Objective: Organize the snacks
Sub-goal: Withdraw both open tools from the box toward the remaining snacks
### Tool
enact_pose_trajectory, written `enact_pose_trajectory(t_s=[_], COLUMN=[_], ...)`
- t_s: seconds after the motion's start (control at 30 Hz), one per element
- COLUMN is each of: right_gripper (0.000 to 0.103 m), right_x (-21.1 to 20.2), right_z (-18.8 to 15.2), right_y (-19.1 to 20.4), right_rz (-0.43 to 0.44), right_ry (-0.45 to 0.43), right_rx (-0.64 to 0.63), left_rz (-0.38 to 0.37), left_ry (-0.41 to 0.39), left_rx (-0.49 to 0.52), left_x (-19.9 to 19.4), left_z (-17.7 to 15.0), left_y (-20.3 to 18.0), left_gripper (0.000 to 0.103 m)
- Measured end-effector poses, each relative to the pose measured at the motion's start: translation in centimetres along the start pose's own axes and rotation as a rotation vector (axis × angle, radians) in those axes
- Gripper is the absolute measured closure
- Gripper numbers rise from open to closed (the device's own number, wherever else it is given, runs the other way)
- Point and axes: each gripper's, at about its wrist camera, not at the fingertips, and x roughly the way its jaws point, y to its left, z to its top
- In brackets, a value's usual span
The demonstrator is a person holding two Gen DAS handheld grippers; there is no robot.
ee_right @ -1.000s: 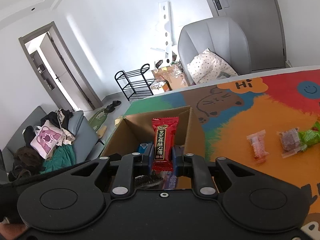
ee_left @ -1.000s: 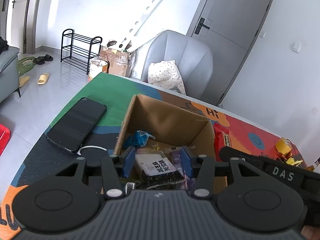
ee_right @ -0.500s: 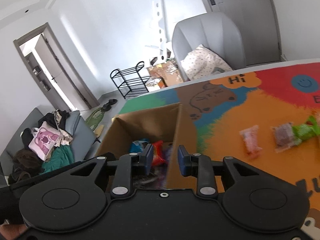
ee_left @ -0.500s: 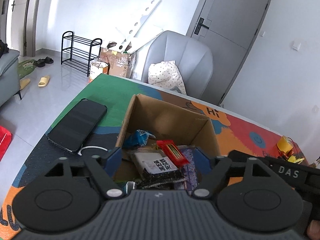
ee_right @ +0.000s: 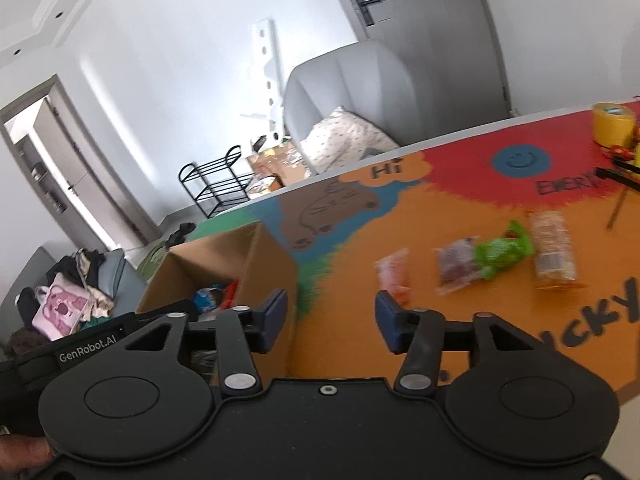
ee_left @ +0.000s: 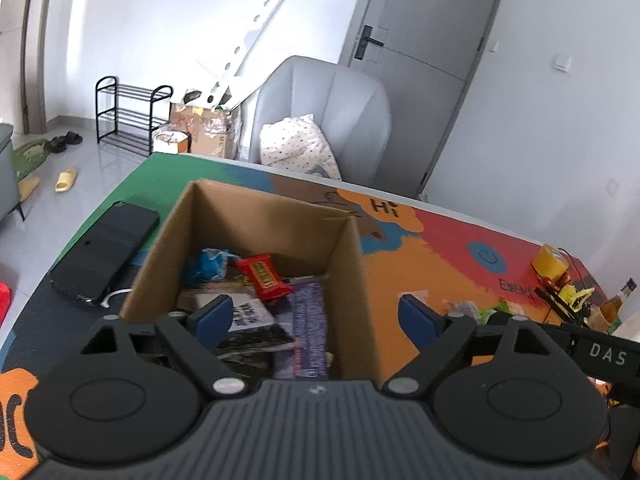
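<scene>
Left wrist view: a brown cardboard box (ee_left: 256, 240) holds crinkly wrappers, a glossy red bar (ee_left: 266, 276) on top. Left gripper (ee_left: 316, 316), jaws just opened wide, straddles the box's right wall, gripping nothing.

Right gripper (ee_right: 331, 316) has also just opened, empty.

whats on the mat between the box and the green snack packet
In the right wrist view, a pink packet and a dark reddish packet lie between the cardboard box and the green packet.

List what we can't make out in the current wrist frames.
- Left wrist: near end of the cardboard box floor, hidden behind the left gripper; the black packet print is too small to read.
- Left wrist: loose snacks on the mat, blocked by the right gripper's arm.
- Right wrist: loose snacks smeared by motion blur, labels unreadable.
- Right wrist: most box contents, hidden by its wall and the left gripper's arm.
</scene>
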Motion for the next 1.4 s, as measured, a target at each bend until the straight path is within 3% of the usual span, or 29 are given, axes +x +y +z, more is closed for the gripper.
enact_pose_trajectory(t_s=[0.27, 0.57, 1.13, 1.4], right_gripper=[0.028, 0.016, 0.017, 0.028], right_x=[-1.7, -3.2, -2.4, 0.0], right_z=[-0.2, -0.4, -0.7, -0.1], right_y=[-2.7, -6.0, -11.9, -13.8], right_rz=[-0.038, -0.079, -0.124, -0.128], right_ry=[-0.028, -0.050, -0.040, -0.017], right_rx=[0.021, 0.070, 0.148, 0.170], left_rz=[-0.038, -0.075, -0.102, -0.063], left_ry=[0.012, 0.031, 0.081, 0.070], left_rx=[0.055, 0.096, 0.130, 0.140], left_x=[0.3, 1.4, 5.5, 8.3], left_z=[-0.5, -1.0, -2.1, -2.1], left_y=[-3.3, -6.8, -10.9, -11.8], left_gripper=[0.011, 0.011, 0.011, 0.013])
